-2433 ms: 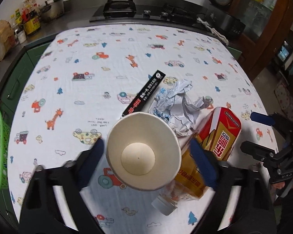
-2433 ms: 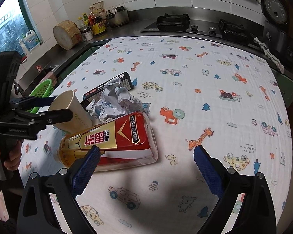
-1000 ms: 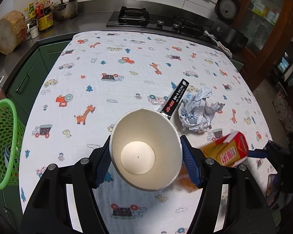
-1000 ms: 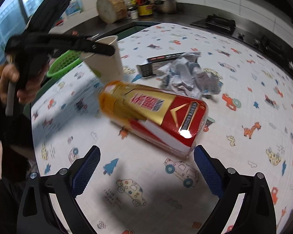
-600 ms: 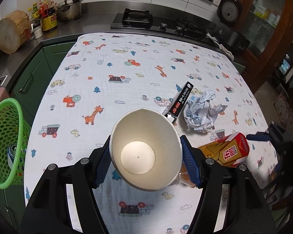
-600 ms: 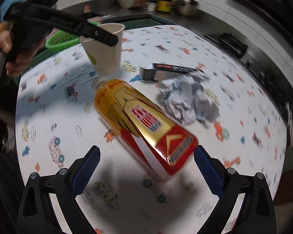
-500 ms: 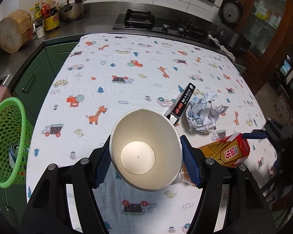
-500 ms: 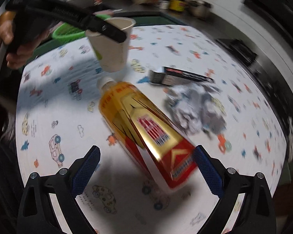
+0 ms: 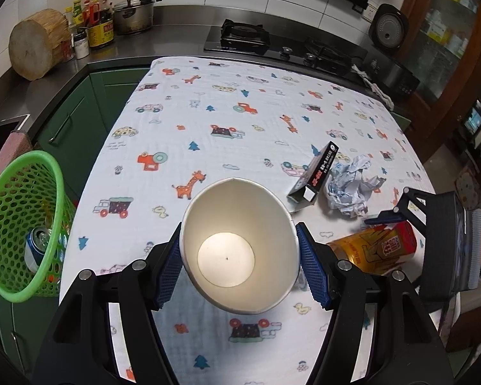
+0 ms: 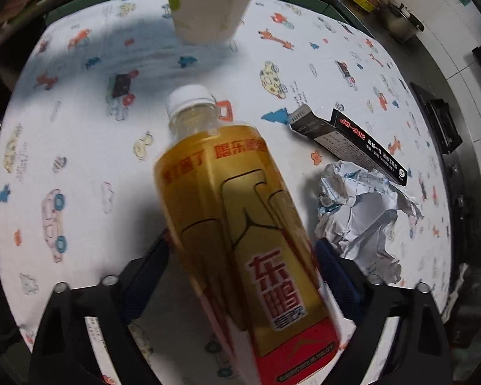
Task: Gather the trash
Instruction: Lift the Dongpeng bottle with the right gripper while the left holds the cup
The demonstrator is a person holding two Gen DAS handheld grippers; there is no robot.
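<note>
My left gripper (image 9: 239, 258) is shut on a white paper cup (image 9: 237, 247), held above the near part of the table with its mouth toward the camera. The cup also shows at the top of the right wrist view (image 10: 208, 3). My right gripper (image 10: 240, 276) is closed around a gold and red plastic bottle (image 10: 240, 224) with a white cap (image 10: 187, 94); its pads touch both sides. In the left wrist view the bottle (image 9: 375, 248) lies right of the cup. A crumpled paper ball (image 10: 362, 215) and a black carton (image 10: 352, 138) lie on the cloth.
A green mesh basket (image 9: 12, 224) with a can (image 9: 37, 250) inside hangs off the table's left edge. The table has a cartoon-print cloth (image 9: 224, 122). A steel counter with a stove (image 9: 240, 37), pot and wooden block runs behind.
My right gripper has moved in over the bottle and closed on its sides. My left gripper has carried the cup left and back, bringing the green basket further into view.
</note>
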